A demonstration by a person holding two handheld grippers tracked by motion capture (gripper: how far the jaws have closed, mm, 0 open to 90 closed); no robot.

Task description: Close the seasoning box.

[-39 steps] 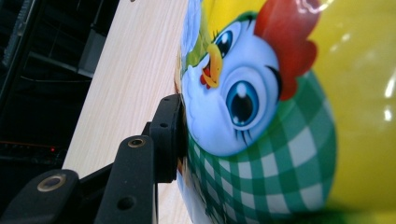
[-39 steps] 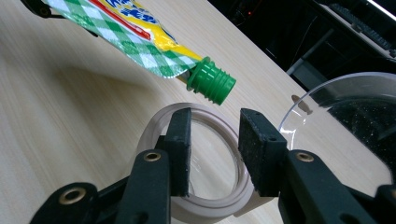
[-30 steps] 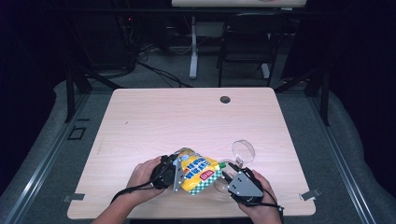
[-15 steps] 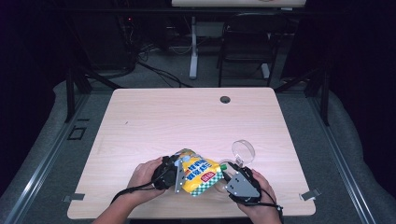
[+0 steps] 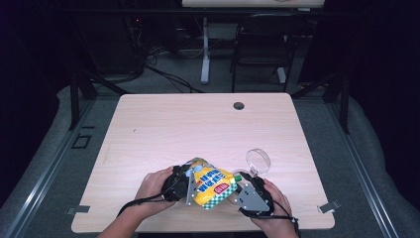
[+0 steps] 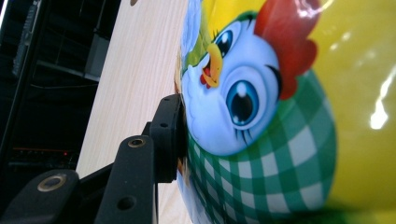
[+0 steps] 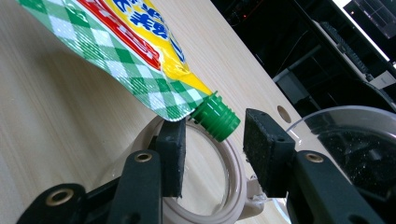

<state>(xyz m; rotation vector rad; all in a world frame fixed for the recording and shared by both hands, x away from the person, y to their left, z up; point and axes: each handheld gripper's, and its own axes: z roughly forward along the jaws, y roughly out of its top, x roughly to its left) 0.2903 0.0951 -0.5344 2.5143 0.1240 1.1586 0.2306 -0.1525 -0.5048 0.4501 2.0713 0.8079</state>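
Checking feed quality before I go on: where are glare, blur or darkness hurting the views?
Left gripper view: glare streaks on the pouch, whose lower edge is out of focus. Right gripper view: green cap sharp, clear container at the right softer, background dark. High view: table evenly lit, surroundings nearly black, picture soft overall.

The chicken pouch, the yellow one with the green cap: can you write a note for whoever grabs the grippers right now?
Left gripper: clamped on the yellow and green-checked chicken pouch, holding it tilted over the table.
Right gripper: jaws have just been opening; they stand either side of the green screw cap, not pressing it.
Under the spout: clear round container with a beige rim, on the pale wooden table.
Done: pouch lifted, spout aimed down.
Left: cap is on; likely unscrew it, then pour.
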